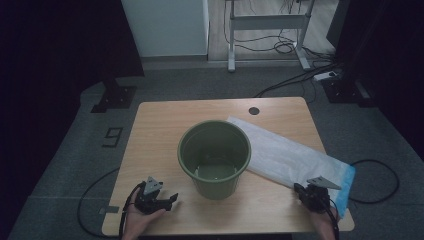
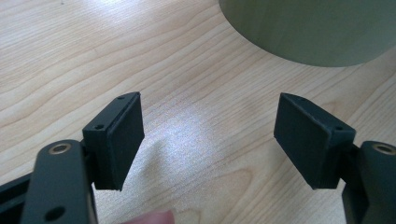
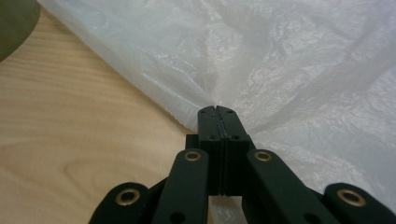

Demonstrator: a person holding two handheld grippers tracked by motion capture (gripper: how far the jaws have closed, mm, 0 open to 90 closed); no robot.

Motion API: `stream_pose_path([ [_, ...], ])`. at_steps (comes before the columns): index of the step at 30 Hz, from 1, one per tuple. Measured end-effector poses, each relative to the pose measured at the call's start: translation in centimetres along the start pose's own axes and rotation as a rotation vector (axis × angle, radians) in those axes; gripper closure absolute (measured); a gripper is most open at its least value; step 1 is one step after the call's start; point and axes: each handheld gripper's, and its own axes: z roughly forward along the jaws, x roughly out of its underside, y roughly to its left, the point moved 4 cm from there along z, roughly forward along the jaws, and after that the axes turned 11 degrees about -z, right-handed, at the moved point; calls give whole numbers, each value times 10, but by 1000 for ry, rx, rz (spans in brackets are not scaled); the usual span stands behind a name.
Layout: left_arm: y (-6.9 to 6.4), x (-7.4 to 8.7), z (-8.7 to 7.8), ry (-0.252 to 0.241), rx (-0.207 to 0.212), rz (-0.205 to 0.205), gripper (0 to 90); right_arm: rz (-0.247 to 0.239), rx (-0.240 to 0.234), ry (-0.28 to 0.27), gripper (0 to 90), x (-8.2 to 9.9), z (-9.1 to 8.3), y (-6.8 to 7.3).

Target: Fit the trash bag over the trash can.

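The white plastic bag (image 1: 287, 156) lies flat on the right part of the table (image 1: 160, 130). It runs slantwise from the far middle of the table down to the near right corner. Its near end has a blue edge (image 1: 347, 187), and that end pokes a little over the right side of the table. One long side of the bag sits just beside the green bucket (image 1: 214, 157), and part of it looks tucked behind the bucket's rim.

Your right gripper (image 1: 303, 192) is at the near edge of the bag, close to the blue end. In the right gripper view its two black jaws are pressed tight together, and a bit of the thin bag (image 3: 280, 60) is pinched at their tips (image 3: 218, 112). The plastic bunches up in small folds right where it is pinched.

The green bucket stands upright in the middle of the table with its mouth open to the top.

Your left gripper (image 1: 170, 199) rests at the near left of the table, close to the bucket but not touching it. In the left gripper view its jaws stand wide apart with only bare wood (image 2: 93, 56) between them, and the bucket's side (image 2: 317, 28) shows past them.

A small dark round hole (image 1: 254, 110) sits near the far edge of the table.
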Motion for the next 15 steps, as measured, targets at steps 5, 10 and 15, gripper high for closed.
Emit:
stream_pose_path([
  [5,2,0,-2,-4,-1,-2,237,-28,24,0,714,6,-9,-2],
  [10,5,4,-3,3,-15,-11,237,-106,73,-20,339,-13,-3,19],
  [15,7,10,-8,8,-29,-17,240,-164,10,-46,234,-50,24,46],
])
